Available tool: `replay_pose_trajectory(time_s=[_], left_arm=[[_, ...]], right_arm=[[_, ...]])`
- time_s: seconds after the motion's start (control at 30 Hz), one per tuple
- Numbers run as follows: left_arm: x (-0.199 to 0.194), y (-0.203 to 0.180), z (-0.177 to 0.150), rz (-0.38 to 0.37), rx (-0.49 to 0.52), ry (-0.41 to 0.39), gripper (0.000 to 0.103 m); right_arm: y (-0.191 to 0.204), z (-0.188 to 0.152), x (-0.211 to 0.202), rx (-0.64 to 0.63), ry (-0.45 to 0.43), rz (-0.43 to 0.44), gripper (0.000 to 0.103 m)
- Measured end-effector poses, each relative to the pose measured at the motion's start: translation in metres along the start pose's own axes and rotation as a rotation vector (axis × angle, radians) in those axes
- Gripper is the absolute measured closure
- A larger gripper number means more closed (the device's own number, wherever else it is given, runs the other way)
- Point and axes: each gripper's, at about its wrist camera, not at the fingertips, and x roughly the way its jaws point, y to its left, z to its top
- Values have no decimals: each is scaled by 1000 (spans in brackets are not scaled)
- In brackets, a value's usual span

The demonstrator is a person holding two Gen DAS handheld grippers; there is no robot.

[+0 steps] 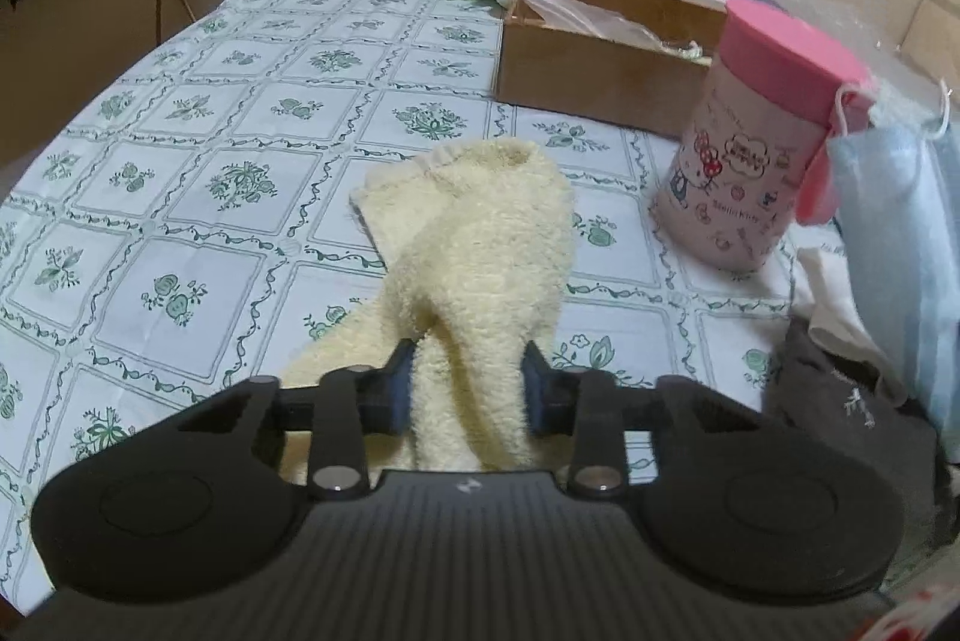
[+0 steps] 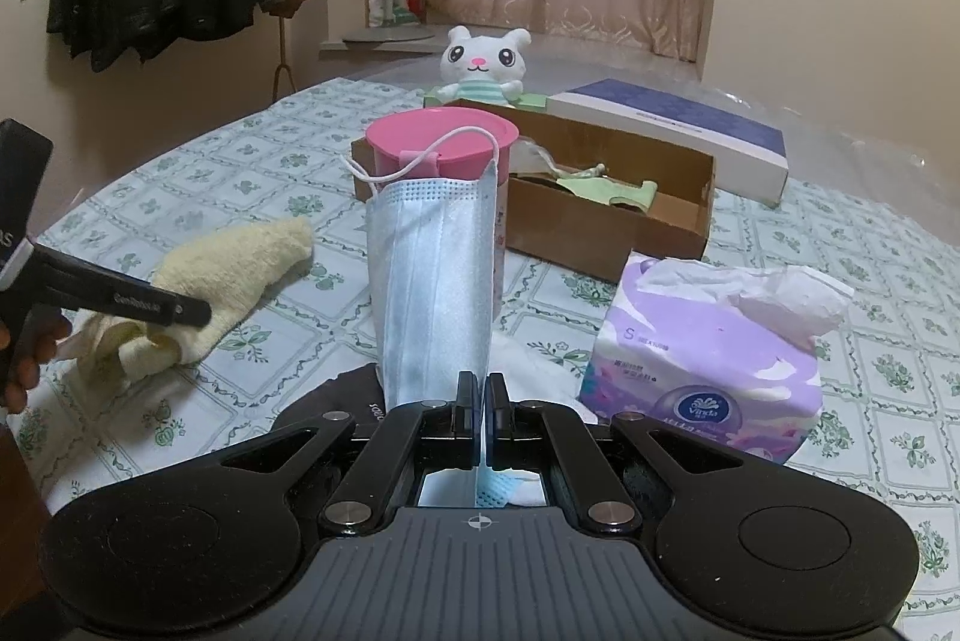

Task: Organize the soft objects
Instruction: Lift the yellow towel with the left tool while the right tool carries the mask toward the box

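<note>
Left claw (image 1: 469, 389), right claw (image 2: 483, 404) clamped.

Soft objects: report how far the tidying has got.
Done: nothing clearly; the box holds a green item, but whether it was just placed is unclear. In hand: the left gripper is shut on the yellow sock, the right gripper on the mask. Left: the black cloth, white cloth and plush lie untouched.

The right tool (image 2: 483, 404) pinches a blue face mask (image 2: 432, 275), its ear loop hooked over a pink-lidded canister (image 2: 444, 140). Leftward, the left tool (image 2: 180, 314) grips a yellow towel (image 2: 234, 263) on the surface (image 2: 180, 197).
</note>
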Motion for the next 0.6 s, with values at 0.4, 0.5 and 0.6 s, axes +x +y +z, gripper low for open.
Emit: replay_pose_trajectory(time_s=[0.4, 0.5, 0.6], left_arm=[[-59, 32, 18, -232, -95, -130, 89], [-71, 43, 20, -288, -136, -119, 89], [-78, 47, 16, -232, -74, -78, 89]], right_arm=[[1, 4, -5, -10, -10, -7, 101], [0, 5, -5, -10, -9, -7, 101], [1, 4, -6, -11, -7, -5, 101]])
